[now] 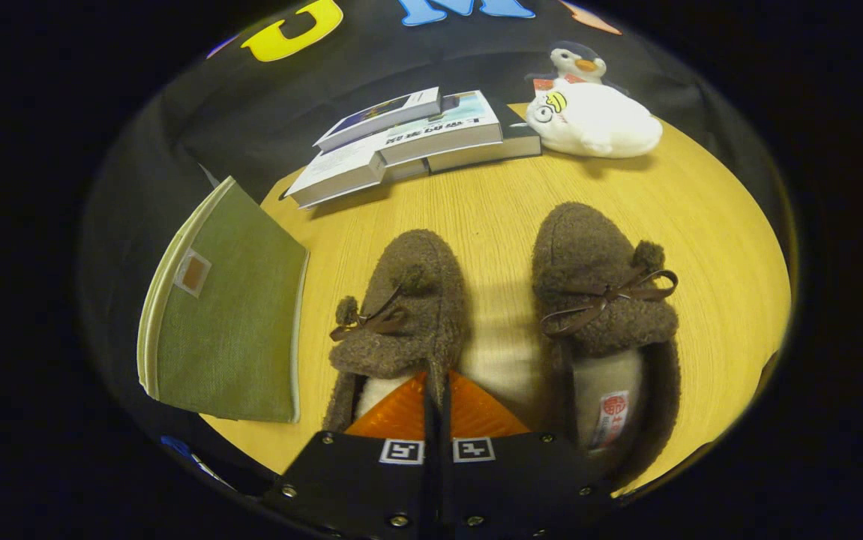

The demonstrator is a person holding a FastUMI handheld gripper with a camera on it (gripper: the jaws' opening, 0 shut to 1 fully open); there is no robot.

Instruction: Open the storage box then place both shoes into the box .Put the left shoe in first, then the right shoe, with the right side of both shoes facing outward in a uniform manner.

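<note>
Gripper fingers clamped on left shoe collar; box beside it; next, lift shoe toward box.

We see two fuzzy brown shoes, the left shoe and right shoe, side by side, toes pointing away; the green storage box sits closed beside them.

Black gripper body — screws, two square markers.

We could read no text: print on the books and the right shoe's insole label stayed too small.
</note>
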